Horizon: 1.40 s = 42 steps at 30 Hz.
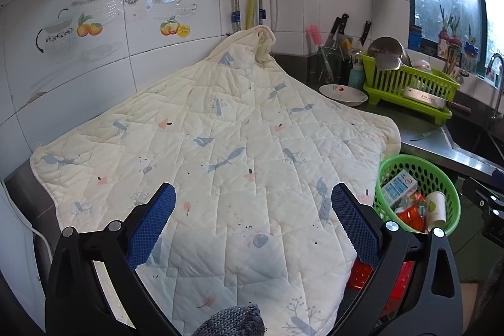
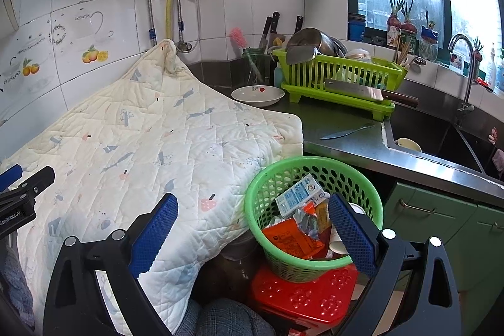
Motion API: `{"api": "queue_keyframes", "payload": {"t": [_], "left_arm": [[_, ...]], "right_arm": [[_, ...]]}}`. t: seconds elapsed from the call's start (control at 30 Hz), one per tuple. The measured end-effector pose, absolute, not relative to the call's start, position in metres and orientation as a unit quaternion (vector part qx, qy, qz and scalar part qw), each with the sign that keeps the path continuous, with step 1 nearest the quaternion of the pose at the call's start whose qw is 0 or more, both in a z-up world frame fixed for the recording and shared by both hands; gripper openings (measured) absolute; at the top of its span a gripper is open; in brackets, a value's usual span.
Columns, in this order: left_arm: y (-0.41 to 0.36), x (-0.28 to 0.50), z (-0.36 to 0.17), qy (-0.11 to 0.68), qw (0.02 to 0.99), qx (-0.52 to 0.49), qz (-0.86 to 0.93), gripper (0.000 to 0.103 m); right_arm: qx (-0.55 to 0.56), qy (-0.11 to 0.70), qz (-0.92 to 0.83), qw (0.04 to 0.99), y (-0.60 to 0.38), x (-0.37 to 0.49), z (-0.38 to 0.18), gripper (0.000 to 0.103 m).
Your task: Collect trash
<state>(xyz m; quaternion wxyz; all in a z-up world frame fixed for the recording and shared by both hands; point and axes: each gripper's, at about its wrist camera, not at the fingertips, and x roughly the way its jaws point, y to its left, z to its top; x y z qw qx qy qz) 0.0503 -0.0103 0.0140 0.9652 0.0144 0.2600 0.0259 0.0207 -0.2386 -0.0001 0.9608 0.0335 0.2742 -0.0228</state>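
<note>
Claws (image 2: 252,222) gape empty; green basket (image 2: 315,268) holds carton, wrappers, cup.

Beside one quilted cloth (image 2: 151,140) stands one green basket (image 2: 315,266) holding one milk carton (image 2: 299,194), one orange wrapper (image 2: 289,238) and one paper cup (image 1: 436,210).

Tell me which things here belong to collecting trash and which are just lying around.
Part of the job:
green basket
milk carton
orange wrapper
paper cup
left tongs, open
right tongs, open

Just lying about:
quilted cloth
dish rack
cleaver
bowl
knife
red stool
</note>
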Motion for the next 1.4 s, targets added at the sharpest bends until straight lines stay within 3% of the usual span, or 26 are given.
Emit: {"api": "queue_keyframes", "payload": {"t": [1.4], "left_arm": [[-0.0119,0.0551,0.0064,0.266,0.964,0.014,0.027,0.098]], "right_arm": [[0.034,0.279,-0.026,0.959,-0.2427,0.0217,-0.0074,0.093]]}}
